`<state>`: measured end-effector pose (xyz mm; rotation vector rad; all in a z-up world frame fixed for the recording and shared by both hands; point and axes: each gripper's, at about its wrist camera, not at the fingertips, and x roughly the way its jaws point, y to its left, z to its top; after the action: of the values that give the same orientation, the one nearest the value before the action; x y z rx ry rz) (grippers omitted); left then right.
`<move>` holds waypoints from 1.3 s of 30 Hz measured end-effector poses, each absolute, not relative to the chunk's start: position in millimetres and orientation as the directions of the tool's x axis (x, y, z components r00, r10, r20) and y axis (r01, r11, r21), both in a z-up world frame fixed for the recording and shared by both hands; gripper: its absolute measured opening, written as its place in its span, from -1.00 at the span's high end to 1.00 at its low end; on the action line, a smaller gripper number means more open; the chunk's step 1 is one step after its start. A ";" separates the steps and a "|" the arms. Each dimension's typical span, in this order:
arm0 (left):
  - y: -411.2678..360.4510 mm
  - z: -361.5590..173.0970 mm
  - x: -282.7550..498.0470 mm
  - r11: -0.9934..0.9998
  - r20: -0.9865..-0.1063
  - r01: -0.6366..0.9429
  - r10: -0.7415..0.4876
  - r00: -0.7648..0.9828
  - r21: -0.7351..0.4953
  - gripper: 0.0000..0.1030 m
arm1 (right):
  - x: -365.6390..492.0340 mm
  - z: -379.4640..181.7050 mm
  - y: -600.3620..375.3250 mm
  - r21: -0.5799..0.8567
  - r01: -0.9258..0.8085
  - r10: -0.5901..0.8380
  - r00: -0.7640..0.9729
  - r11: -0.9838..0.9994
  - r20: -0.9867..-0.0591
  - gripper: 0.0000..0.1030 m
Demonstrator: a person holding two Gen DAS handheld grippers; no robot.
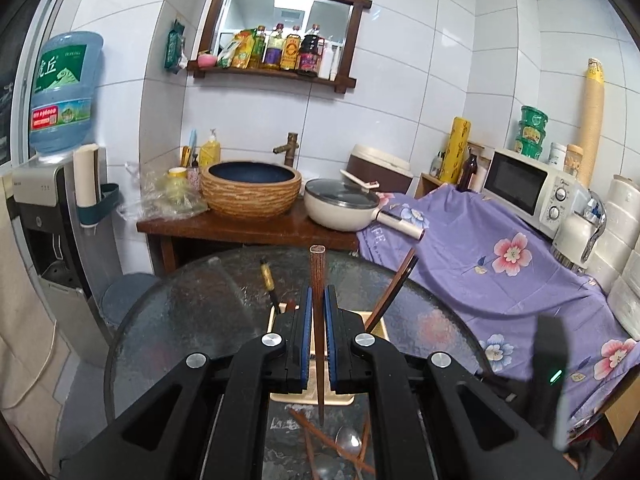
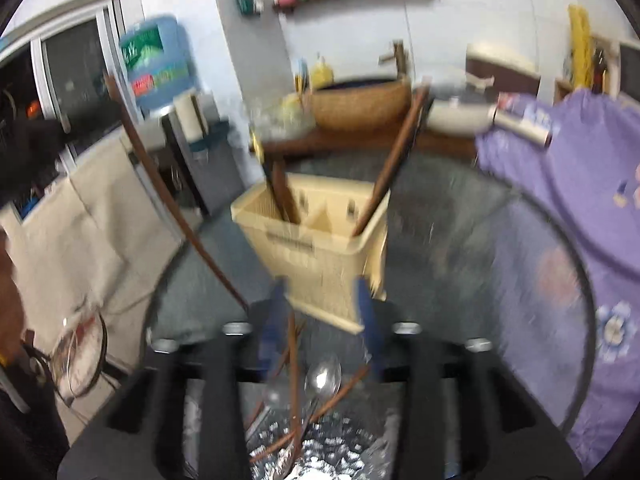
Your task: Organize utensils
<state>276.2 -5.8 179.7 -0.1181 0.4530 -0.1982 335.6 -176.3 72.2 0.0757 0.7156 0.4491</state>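
My left gripper is shut on a dark wooden chopstick and holds it upright above the cream utensil holder. In the right wrist view the same chopstick slants at the left. The holder stands on the round glass table with wooden utensils in its compartments. My right gripper is open above loose chopsticks and a metal spoon on the table. These also show below my left gripper. The right view is blurred.
Behind the table a wooden counter holds a basin and a lidded pan. A purple floral cloth covers the right side, with a microwave. A water dispenser stands at the left.
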 end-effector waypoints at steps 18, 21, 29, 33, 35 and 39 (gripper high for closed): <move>53.8 134.7 268.4 0.980 -0.487 0.073 -0.157 0.859 -0.187 0.88 | 356.2 -19.7 -73.9 0.044 -0.632 0.413 0.451 0.774 -0.791 0.38; 63.3 129.1 268.2 0.979 -0.496 0.062 -0.152 0.855 -0.193 0.88 | 355.9 -30.0 -54.9 0.030 -0.687 0.414 0.402 0.726 -0.817 0.38; 82.4 119.3 272.0 0.976 -0.509 0.043 -0.147 0.848 -0.211 0.88 | 374.6 -47.3 -32.1 -0.024 -0.710 0.345 0.372 0.704 -0.862 0.39; 85.8 119.8 273.4 0.973 -0.511 0.054 -0.166 0.843 -0.226 0.88 | 383.9 -57.7 -22.5 -0.002 -0.723 0.334 0.321 0.690 -0.887 0.54; 85.9 119.8 274.0 0.973 -0.512 0.059 -0.168 0.843 -0.221 0.88 | 387.0 -60.2 -19.5 0.002 -0.729 0.335 0.313 0.685 -0.888 0.57; 83.6 119.4 275.8 0.975 -0.512 0.065 -0.169 0.842 -0.214 0.88 | 393.3 -62.4 -15.1 0.008 -0.739 0.341 0.301 0.674 -0.891 0.78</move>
<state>275.8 83.6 119.4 -0.1917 0.5565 -0.1244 393.3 -15.1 -62.4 -0.4491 1.0352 0.7487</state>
